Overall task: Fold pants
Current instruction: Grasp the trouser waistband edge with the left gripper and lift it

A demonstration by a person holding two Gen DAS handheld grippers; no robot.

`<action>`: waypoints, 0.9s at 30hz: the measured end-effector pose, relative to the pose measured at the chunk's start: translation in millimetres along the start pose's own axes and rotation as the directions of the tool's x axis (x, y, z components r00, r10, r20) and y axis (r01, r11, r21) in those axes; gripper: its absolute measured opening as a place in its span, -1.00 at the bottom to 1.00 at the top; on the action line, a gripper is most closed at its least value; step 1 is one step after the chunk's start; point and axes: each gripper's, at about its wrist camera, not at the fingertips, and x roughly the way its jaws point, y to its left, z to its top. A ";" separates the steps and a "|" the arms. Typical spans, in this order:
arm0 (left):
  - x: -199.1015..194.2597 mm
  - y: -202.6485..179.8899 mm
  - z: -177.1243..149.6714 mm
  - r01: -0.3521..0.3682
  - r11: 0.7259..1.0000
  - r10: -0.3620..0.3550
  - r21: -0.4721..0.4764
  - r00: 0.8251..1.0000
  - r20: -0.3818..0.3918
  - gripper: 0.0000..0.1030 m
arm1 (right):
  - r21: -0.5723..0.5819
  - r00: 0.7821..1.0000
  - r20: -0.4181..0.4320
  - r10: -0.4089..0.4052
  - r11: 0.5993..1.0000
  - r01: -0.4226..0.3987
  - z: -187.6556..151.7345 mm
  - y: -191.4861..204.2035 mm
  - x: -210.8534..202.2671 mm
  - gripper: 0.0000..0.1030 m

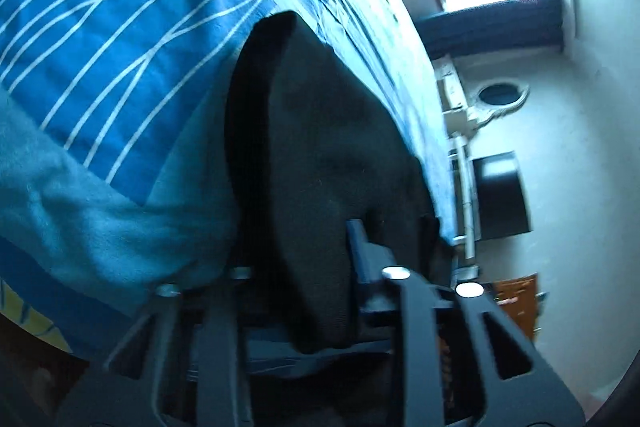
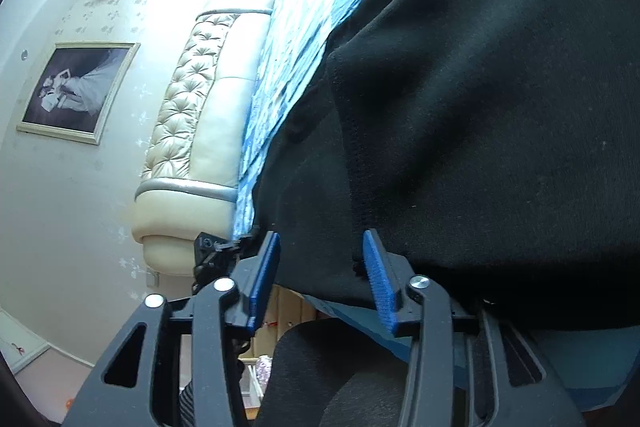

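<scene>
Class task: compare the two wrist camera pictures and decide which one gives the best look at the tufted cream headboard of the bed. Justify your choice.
The right wrist view. The headboard shows there along its length, tufting clear, beside the blue bedding. The left wrist view shows none of it, only bedding, black pants and the window wall.

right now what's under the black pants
The black pants lie on a blue bedspread, which shows past their edge; in the left wrist view it is blue with white lines. What lies directly beneath the pants is covered.

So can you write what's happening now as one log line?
step: fold pants | left gripper: shut on black pants | right gripper: open, pants edge between pads | surface: blue bedspread
</scene>
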 end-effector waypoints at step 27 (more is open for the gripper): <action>8.2 -216.4 -10.7 -0.083 0.907 0.048 0.412 0.994 0.095 -0.75 | -0.092 0.980 0.192 -0.054 0.993 0.073 -1.0 41.6 -63.0 0.51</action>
